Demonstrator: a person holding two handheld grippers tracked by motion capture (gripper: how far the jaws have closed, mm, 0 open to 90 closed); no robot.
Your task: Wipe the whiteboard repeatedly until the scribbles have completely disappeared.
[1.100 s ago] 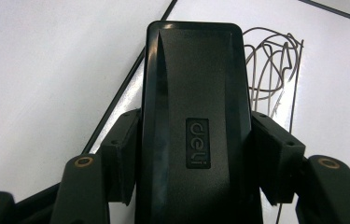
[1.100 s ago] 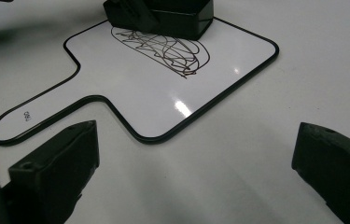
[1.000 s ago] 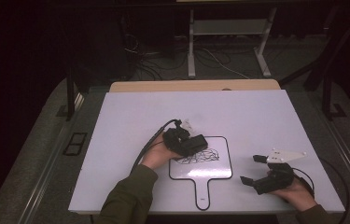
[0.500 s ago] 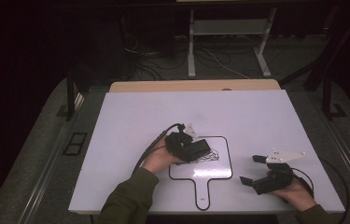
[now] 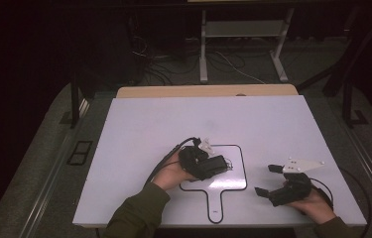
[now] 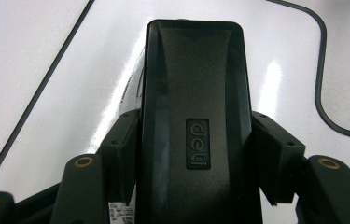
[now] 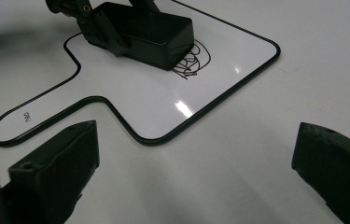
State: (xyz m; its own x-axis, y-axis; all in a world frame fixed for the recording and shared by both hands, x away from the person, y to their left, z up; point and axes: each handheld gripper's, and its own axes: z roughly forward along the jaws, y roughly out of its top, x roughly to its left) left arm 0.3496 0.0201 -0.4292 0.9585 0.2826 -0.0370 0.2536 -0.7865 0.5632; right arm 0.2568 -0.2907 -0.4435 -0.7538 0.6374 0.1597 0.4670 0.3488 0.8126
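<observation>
A small whiteboard [image 5: 223, 184] with a black rim and a short handle lies on the white table. My left gripper [image 5: 211, 166] is shut on a black eraser [image 5: 218, 162] that rests flat on the board. In the left gripper view the eraser [image 6: 193, 116] shows a "deli" logo, and the jaws clamp its two long sides. A black marker scribble [image 7: 193, 58] sticks out from under the eraser's [image 7: 154, 30] end. My right gripper [image 5: 266, 180] is open on the table, right of the board, with nothing between its wide-apart jaws [image 7: 196, 177].
The white table [image 5: 183, 119] has bare surface behind and left of the board. Cables trail from both grippers. A tan strip [image 5: 203, 91] runs along the table's far edge, and metal stand legs [image 5: 203, 54] rise from the dark floor beyond.
My left gripper has slid the eraser nearer and to the right across the board, and less scribble shows. The right gripper has barely moved.
</observation>
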